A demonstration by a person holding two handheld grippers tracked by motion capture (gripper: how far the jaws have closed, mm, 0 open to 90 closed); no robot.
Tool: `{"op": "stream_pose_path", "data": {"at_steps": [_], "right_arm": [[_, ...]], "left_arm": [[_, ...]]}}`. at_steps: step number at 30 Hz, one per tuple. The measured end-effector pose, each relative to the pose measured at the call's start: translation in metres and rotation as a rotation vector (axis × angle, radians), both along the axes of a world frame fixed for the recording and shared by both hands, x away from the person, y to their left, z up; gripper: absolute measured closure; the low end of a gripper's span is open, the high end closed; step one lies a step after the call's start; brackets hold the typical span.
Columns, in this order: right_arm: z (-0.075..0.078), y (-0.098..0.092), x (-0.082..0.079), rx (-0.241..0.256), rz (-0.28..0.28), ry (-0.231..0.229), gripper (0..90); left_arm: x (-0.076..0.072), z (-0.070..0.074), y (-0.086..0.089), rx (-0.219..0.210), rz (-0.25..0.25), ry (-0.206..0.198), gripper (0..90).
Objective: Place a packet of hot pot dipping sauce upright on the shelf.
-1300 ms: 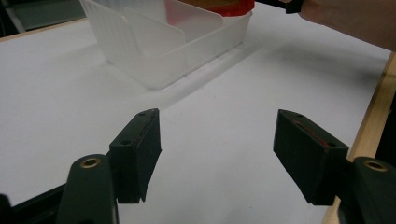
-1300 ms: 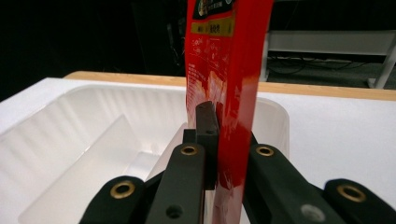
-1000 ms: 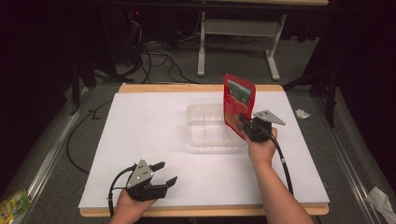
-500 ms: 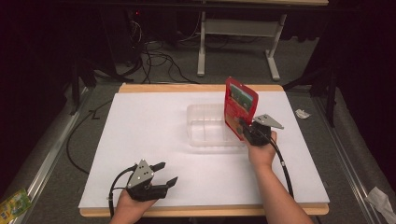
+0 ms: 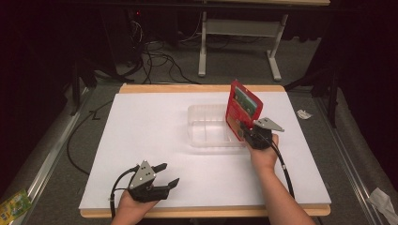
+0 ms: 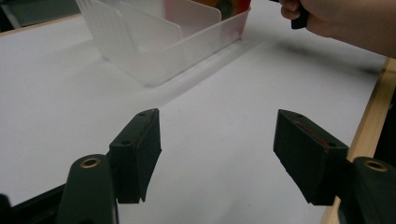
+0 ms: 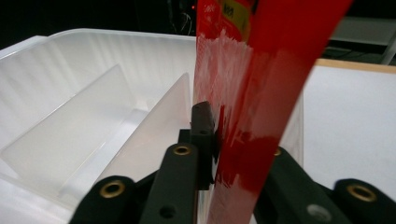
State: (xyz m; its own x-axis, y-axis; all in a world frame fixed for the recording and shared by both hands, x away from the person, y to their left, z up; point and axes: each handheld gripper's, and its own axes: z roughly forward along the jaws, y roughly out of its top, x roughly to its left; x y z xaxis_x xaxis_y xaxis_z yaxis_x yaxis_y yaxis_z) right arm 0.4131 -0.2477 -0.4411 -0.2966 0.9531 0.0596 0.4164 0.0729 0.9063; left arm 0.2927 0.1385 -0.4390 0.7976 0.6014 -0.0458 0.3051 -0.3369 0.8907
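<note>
Placement looks half done: white table sheet (image 5: 155,140) carries the clear plastic divided bin (image 5: 209,126), and the flat red snack packet (image 5: 241,108) stands upright over its right end, not yet released. Right gripper (image 5: 245,132) pinches the packet's lower edge; left gripper (image 5: 166,176) rests spread and unloaded, well apart from the bin.

White-topped wooden table (image 5: 155,140) with a clear divided bin (image 5: 206,126) on it

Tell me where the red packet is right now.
In the high view, the red packet stands upright, clamped in the right gripper, at the right end of the clear tray.
</note>
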Motion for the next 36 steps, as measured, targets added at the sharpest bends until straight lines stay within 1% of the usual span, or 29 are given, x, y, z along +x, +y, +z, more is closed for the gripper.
{"op": "stream_pose_path", "data": {"at_steps": [2,3,7,9,10,12,13,16,18,20,23,28,30,34,36], "right_arm": [[0.001,-0.001,0.001,0.009,0.011,0.014,76.0],[0.003,-0.001,0.001,0.004,0.018,0.007,72.8],[0.014,-0.002,-0.002,0.017,0.044,-0.004,62.4],[0.021,-0.003,-0.005,0.021,0.044,-0.008,55.5],[0.025,-0.004,-0.007,0.017,0.052,-0.006,51.8],[0.03,-0.006,-0.009,0.019,0.059,-0.005,39.9],[0.033,-0.006,-0.011,0.02,0.05,-0.004,34.7],[0.04,-0.011,-0.018,0.018,0.067,0.003,24.0],[0.043,-0.015,-0.025,0.023,0.079,0.013,20.3],[0.046,-0.02,-0.033,0.022,0.093,0.013,17.4],[0.046,-0.03,-0.052,0.036,0.104,0.014,15.2],[0.043,-0.049,-0.089,0.047,0.14,0.012,15.3],[0.041,-0.056,-0.106,0.037,0.141,0.003,15.3],[0.033,-0.074,-0.14,0.042,0.149,-0.001,15.5],[0.028,-0.08,-0.15,0.049,0.148,0.015,14.6]], "left_arm": [[0.0,0.0,0.0,-0.002,0.0,0.0,32.5],[0.0,0.0,0.0,-0.002,0.001,-0.001,32.5],[0.0,0.0,0.0,0.0,-0.001,0.0,32.4],[0.0,0.0,0.0,-0.002,-0.002,0.002,32.4],[0.0,0.0,0.0,-0.003,-0.001,0.001,32.4],[0.0,0.0,0.0,-0.002,-0.002,0.001,32.4],[0.0,0.0,0.0,-0.002,-0.002,0.001,32.4],[0.001,0.0,-0.001,0.001,-0.002,0.0,32.3],[0.001,0.0,-0.001,0.004,-0.005,0.001,32.3],[0.001,0.0,-0.001,0.007,-0.004,-0.001,32.2],[0.001,-0.001,-0.001,0.007,-0.002,0.0,32.2],[0.001,-0.001,-0.001,0.003,0.003,0.001,32.0],[0.001,0.0,-0.001,0.002,0.004,0.002,31.8],[-0.001,0.001,-0.001,-0.01,0.006,0.005,31.3],[-0.002,0.001,-0.002,-0.019,0.004,0.007,31.0]]}}
